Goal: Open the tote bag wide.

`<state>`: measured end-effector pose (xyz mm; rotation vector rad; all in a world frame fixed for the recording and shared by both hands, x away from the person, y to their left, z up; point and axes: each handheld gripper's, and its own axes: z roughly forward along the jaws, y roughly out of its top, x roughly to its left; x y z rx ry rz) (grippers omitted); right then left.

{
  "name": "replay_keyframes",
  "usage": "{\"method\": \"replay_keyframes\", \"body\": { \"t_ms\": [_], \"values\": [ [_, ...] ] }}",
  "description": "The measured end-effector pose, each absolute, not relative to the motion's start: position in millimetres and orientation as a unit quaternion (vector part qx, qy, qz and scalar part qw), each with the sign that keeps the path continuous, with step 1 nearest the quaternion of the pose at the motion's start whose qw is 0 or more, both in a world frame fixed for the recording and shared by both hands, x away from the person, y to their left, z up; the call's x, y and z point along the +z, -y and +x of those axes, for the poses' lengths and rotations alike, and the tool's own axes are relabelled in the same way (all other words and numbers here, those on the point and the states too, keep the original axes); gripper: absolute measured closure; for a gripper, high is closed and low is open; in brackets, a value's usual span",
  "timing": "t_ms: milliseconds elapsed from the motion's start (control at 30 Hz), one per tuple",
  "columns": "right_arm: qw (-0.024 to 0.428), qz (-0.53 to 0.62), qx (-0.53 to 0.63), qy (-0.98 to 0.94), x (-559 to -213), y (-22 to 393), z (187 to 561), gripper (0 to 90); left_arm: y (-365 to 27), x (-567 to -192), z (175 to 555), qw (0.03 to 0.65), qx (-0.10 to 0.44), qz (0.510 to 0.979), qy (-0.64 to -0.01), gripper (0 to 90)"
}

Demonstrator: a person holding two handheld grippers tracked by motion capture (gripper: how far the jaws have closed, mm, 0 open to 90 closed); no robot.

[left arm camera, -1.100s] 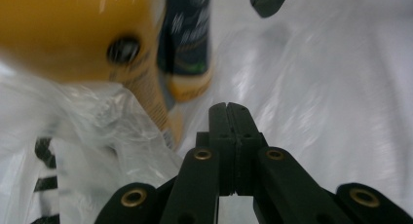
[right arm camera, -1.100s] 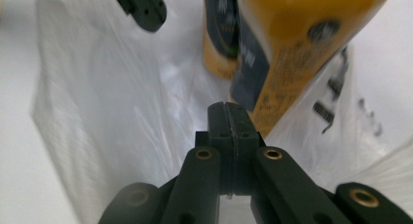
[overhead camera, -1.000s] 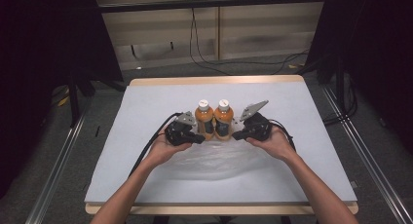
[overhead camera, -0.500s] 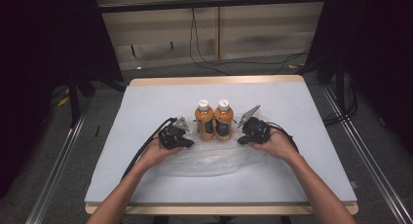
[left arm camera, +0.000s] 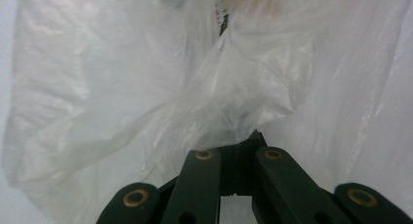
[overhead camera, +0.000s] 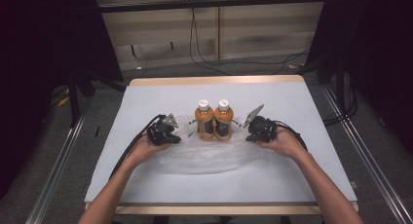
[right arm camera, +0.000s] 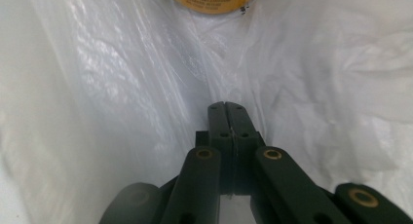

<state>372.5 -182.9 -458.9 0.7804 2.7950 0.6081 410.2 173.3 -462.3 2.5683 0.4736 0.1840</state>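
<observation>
Two tools, left tool [overhead camera: 181, 134] and right tool [overhead camera: 245, 129], each clamp one clear plastic bag [overhead camera: 204, 153] beside two orange bottles [overhead camera: 214, 120].

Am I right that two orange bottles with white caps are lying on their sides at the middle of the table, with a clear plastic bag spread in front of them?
Not quite: the high view shows the two orange bottles standing upright, side by side, not lying down. The rest holds: they have white caps, stand at the middle of the table, and the clear plastic bag is spread in front of them.
</observation>
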Motion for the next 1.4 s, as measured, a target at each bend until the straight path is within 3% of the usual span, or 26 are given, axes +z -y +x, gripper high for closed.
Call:
{"method": "replay_keyframes", "body": {
  "t_ms": [267,667,867,1233,1400],
  "values": [
    [0.113,0.263,0.192,-0.939,-459.0,184.1,387.3,90.0,-182.7,-464.3,423.3,0.268,0.072,0.940,-0.199,90.0],
    [0.079,0.294,0.237,-0.923,-459.7,193.0,397.2,90.0,-173.9,-463.3,415.4,0.263,0.075,0.945,-0.181,90.0],
    [0.085,0.288,0.237,-0.924,-451.1,186.1,405.8,90.0,-172.8,-462.1,415.7,0.256,0.073,0.949,-0.169,90.0],
    [0.108,0.256,0.130,-0.952,-455.2,192.6,408.8,90.0,-179.0,-462.3,419.8,0.261,0.060,0.948,-0.174,90.0],
    [0.090,0.234,0.104,-0.962,-452.3,202.9,398.9,90.0,-179.5,-461.3,423.4,0.253,0.071,0.949,-0.173,90.0]
  ]
}}
